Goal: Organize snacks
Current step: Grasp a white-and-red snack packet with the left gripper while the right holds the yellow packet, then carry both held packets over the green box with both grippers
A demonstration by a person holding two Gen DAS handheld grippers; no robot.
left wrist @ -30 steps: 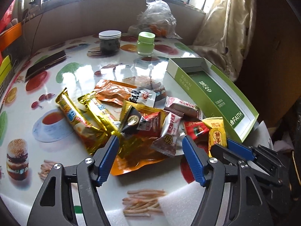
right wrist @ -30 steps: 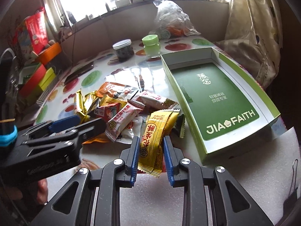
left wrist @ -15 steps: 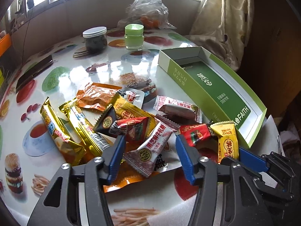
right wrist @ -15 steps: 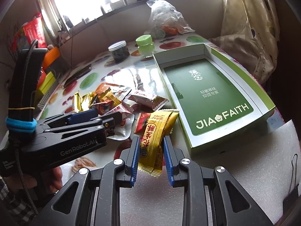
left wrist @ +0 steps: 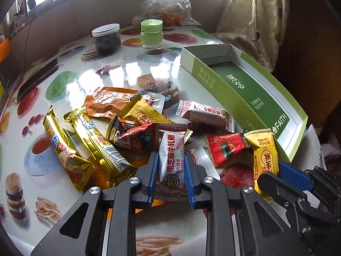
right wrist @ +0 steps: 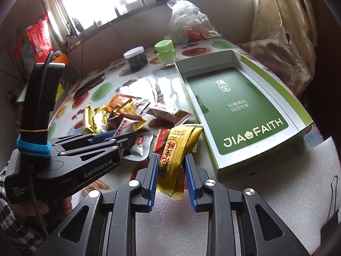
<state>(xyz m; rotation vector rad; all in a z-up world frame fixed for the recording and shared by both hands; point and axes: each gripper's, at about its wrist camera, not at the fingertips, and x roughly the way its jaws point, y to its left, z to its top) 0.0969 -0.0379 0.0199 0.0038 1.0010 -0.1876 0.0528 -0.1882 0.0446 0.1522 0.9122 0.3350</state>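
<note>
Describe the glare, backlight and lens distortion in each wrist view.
Left wrist view: window glare streaks the glossy tabletop behind the snacks; fisheye bends the green box; corners go dark. Right wrist view: the windows blow out white, the left gripper reads as near-silhouette, and straight edges curve.

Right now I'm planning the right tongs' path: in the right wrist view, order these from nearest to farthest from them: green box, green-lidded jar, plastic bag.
1. Green box: just right of the right tongs, near corner closest.
2. Green-lidded jar: mid-table, beyond the box's far left corner.
3. Plastic bag: farthest, at the table's back edge below the window.
</note>
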